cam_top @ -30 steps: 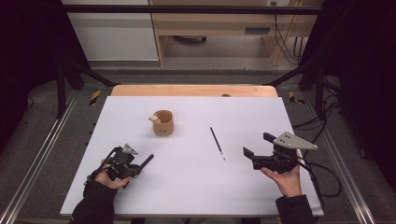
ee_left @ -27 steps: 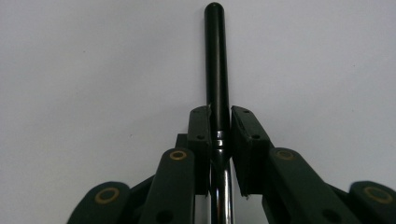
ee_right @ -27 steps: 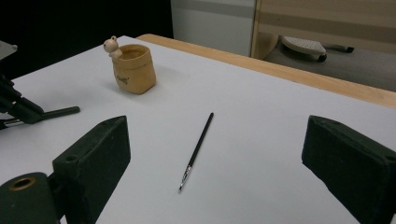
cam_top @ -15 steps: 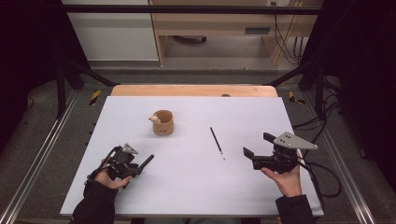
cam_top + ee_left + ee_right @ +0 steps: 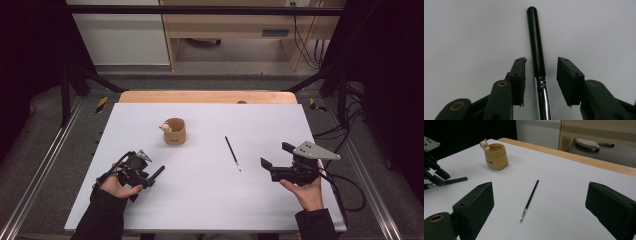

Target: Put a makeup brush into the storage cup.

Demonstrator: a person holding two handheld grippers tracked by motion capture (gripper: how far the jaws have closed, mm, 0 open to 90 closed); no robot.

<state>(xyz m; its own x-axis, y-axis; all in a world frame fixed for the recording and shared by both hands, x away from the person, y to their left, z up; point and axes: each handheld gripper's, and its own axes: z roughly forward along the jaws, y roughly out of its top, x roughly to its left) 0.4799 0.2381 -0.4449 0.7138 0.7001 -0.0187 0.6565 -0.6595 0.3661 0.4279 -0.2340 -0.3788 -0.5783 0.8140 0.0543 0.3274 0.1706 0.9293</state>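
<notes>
On the white table (image 5: 210, 200) at the near left, my left gripper (image 5: 148, 175) lies low over a thick brush (image 5: 157, 172) with a black handle. In the left gripper view the handle (image 5: 536, 42) and its chrome ferrule run between the jaws of the left gripper (image 5: 541, 62). The jaws have just been opening, and there is a gap on each side of the handle. My right gripper (image 5: 272, 155) is held at the near right, open with nothing between its jaws. A thin black brush (image 5: 232, 153) lies just left of it, also seen ahead in the right gripper view (image 5: 530, 200).
A small tan cup (image 5: 174, 131) with a little figure on its rim stands left of the table's centre, and is also in the right gripper view (image 5: 496, 156). A wooden strip (image 5: 207, 96) borders the far edge. Cables trail off the right side.
The left gripper's jaws have parted slightly around the brush handle. Both hands, the cup and the thin brush stay where they were.
</notes>
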